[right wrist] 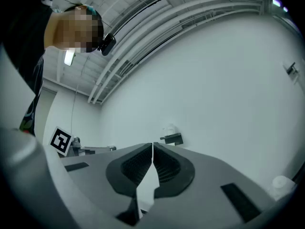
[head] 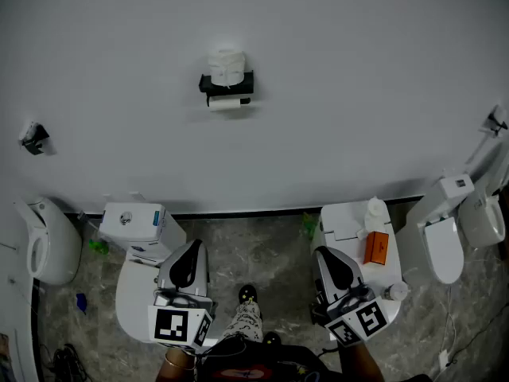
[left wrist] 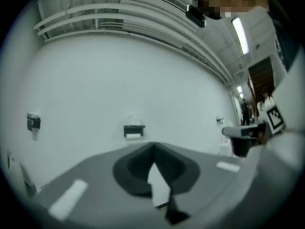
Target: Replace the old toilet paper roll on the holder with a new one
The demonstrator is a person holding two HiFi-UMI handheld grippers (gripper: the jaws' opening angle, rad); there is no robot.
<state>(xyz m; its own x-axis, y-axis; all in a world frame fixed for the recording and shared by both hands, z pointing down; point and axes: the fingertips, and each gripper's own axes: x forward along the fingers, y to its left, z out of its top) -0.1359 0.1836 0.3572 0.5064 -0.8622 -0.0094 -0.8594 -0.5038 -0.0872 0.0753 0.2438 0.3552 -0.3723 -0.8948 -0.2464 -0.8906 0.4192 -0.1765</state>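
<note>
A black toilet paper holder (head: 227, 84) hangs on the white wall. A full white roll (head: 227, 65) stands on top of it, and a thin, nearly used-up roll (head: 229, 102) hangs underneath. The holder (left wrist: 134, 130) shows small and far off in the left gripper view, straight past the jaws. In the right gripper view the holder (right wrist: 172, 138) sits just right of the jaw line. My left gripper (head: 184, 265) (left wrist: 153, 147) and right gripper (head: 334, 267) (right wrist: 152, 146) are both held low, well away from the wall, shut with nothing between the jaws.
Two toilets stand below me, the left toilet tank (head: 131, 221) and the right toilet tank (head: 342, 223), which bears an orange box (head: 376, 247) and a white bottle (head: 374, 212). More toilets (head: 445, 245) stand at the right and a urinal (head: 48, 249) at the left. Other wall fittings (head: 33, 138) hang aside.
</note>
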